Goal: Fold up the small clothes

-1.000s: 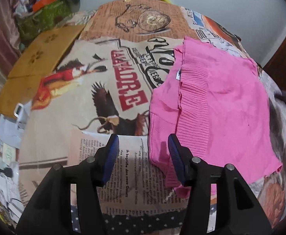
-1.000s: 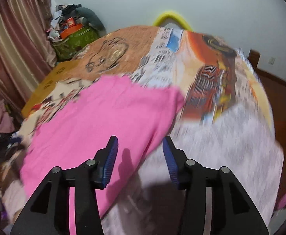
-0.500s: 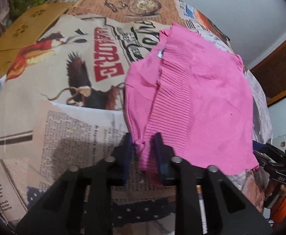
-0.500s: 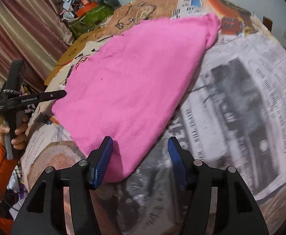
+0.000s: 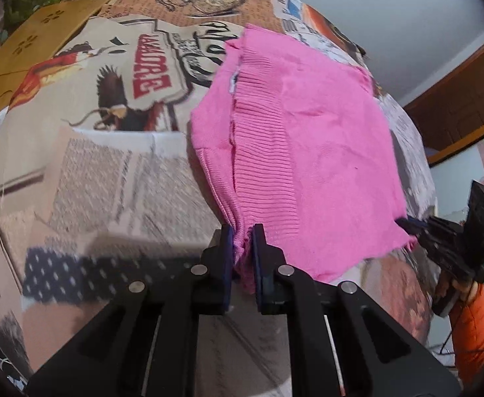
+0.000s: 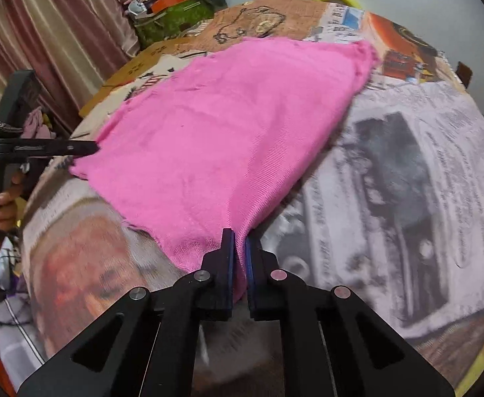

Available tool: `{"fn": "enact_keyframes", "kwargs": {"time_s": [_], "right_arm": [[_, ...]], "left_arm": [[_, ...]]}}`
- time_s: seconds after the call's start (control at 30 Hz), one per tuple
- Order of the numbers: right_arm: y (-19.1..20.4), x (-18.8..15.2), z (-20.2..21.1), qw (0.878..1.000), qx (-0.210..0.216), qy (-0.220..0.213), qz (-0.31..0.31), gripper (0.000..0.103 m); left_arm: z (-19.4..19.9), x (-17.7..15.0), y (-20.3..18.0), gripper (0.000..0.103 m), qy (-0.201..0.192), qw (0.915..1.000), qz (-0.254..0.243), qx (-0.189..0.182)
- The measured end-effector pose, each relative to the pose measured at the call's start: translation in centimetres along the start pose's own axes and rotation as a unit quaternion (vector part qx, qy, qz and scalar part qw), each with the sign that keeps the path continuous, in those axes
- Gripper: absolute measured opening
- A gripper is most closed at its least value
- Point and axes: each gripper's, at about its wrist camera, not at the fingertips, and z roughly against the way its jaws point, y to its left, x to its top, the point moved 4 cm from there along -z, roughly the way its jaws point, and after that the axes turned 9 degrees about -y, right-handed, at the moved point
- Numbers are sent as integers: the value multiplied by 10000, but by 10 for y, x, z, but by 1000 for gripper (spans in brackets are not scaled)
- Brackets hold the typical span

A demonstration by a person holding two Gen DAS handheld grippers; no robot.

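A small pink knit garment [image 5: 308, 139] lies spread on a bed cover printed like newspaper [image 5: 109, 172]. In the left wrist view my left gripper [image 5: 242, 231] pinches the near corner at the ribbed hem; its jaws are still closing, with the bunched pink knit pressed between the pads. In the right wrist view the pink garment [image 6: 225, 125] tapers down into my right gripper [image 6: 238, 235], which is shut on its near corner. The right gripper [image 5: 407, 226] also shows at the cloth's right corner, and the left gripper [image 6: 89, 147] at its left edge.
A person's hand [image 6: 0, 205] and orange sleeve [image 5: 473, 330] hold the grippers. A flat cardboard piece [image 5: 43, 36] lies at the bed's far left. Striped curtains [image 6: 60, 33] and a heap of clutter with a green bag [image 6: 175, 16] stand behind. A wooden door [image 5: 457, 99] is at right.
Both grippers were open above the garment's near edge; they have dropped onto opposite near corners and shut on the pink cloth, the left one first, then the right.
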Motion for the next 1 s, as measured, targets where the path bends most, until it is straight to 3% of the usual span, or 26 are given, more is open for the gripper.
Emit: {"fn": "enact_keyframes", "kwargs": {"time_s": [0.1, 0.37, 0.47, 0.53, 0.67, 1.0], "right_arm": [[-12, -6, 9, 9997, -168, -49, -158, 5], [-21, -14, 41, 9978, -309, -314, -494, 6], [-14, -13, 51, 9974, -497, -402, -333, 25], [-6, -14, 54, 9976, -470, -464, -206, 49], [6, -18, 49, 9983, -435, -349, 151, 52], [14, -22, 23, 9990, -332, -119, 261, 52]], "left_arm": [[8, -4, -10, 11, -115, 9995, -245, 142], [36, -8, -13, 15, -451, 9877, -1026, 1091], [45, -12, -11, 39, -539, 9857, -1125, 1130], [49, -17, -11, 58, -588, 9837, -1240, 1166], [44, -27, -15, 63, -451, 9819, -1427, 1158], [17, -34, -39, 69, -208, 9768, -1939, 882]]}}
